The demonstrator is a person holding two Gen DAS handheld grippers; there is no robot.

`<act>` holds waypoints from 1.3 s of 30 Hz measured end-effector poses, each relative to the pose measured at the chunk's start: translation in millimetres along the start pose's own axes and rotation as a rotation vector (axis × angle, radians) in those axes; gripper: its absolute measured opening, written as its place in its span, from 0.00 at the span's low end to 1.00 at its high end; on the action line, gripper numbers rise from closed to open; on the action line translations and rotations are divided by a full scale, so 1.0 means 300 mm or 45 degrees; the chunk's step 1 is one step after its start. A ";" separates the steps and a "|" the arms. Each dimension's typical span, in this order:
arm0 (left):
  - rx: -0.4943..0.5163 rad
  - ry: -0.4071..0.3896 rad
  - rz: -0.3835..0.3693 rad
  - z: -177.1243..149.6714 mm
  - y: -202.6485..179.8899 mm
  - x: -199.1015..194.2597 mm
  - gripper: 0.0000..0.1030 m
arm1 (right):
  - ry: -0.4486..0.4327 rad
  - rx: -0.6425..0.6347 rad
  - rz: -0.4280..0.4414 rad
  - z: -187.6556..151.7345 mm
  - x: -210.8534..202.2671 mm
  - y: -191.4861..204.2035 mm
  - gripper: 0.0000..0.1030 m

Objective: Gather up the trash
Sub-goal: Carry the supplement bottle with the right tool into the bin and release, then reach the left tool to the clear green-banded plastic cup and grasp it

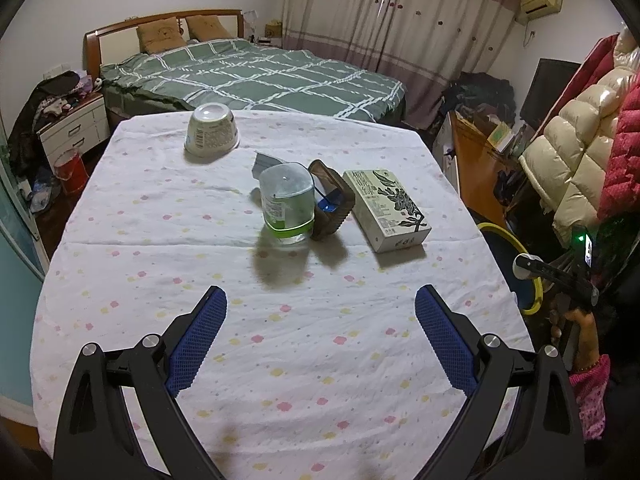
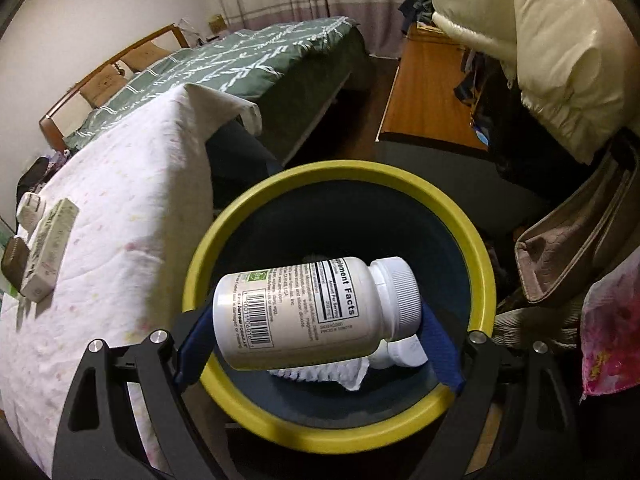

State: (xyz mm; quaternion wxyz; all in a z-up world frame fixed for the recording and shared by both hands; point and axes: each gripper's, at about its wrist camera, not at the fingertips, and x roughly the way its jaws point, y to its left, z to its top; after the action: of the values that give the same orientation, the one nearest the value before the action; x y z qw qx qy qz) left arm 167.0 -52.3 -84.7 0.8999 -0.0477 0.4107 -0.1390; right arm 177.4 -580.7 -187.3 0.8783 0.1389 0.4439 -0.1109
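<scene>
Right gripper (image 2: 316, 320): supplement bottle (image 2: 304, 312) is clamped crosswise, cap toward 3 o'clock.
Bottle: held directly above the yellow-rimmed bin (image 2: 486, 280).
Left gripper (image 1: 320, 340): spread empty; plastic cup (image 1: 287, 204) at 12 o'clock.

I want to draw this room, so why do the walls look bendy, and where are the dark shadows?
Left wrist view: the fisheye lens bends the table edges and blackens the corners; the clear container casts a dark shadow toward the camera. Right wrist view: the same curving rounds the bin; the white bottle looks sharp, and the cream jacket shows shiny glare.
</scene>
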 end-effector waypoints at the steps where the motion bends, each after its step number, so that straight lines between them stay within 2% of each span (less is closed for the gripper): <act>1: 0.000 0.006 -0.002 0.001 -0.001 0.009 0.91 | 0.004 -0.002 -0.003 0.001 0.005 -0.001 0.81; 9: 0.012 0.027 -0.019 0.013 -0.021 0.048 0.91 | 0.018 0.013 -0.001 -0.002 0.020 -0.007 0.82; 15: 0.020 0.033 -0.023 0.019 -0.032 0.062 0.91 | 0.005 0.015 0.017 0.004 0.008 -0.006 0.86; 26: 0.016 0.007 0.027 0.039 -0.010 0.095 0.91 | -0.027 -0.002 0.039 -0.010 -0.036 0.029 0.86; 32: 0.007 -0.030 0.038 0.080 0.018 0.128 0.84 | -0.048 -0.027 0.041 -0.014 -0.055 0.055 0.86; 39: -0.010 -0.024 0.048 0.148 0.058 0.203 0.77 | -0.052 -0.047 0.044 -0.014 -0.059 0.081 0.86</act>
State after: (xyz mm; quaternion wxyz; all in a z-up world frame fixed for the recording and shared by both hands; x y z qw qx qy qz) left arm 242.1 -54.5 -103.3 0.9060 -0.0447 0.4034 -0.1200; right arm 171.8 -555.3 -171.7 0.8914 0.1281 0.4253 -0.0904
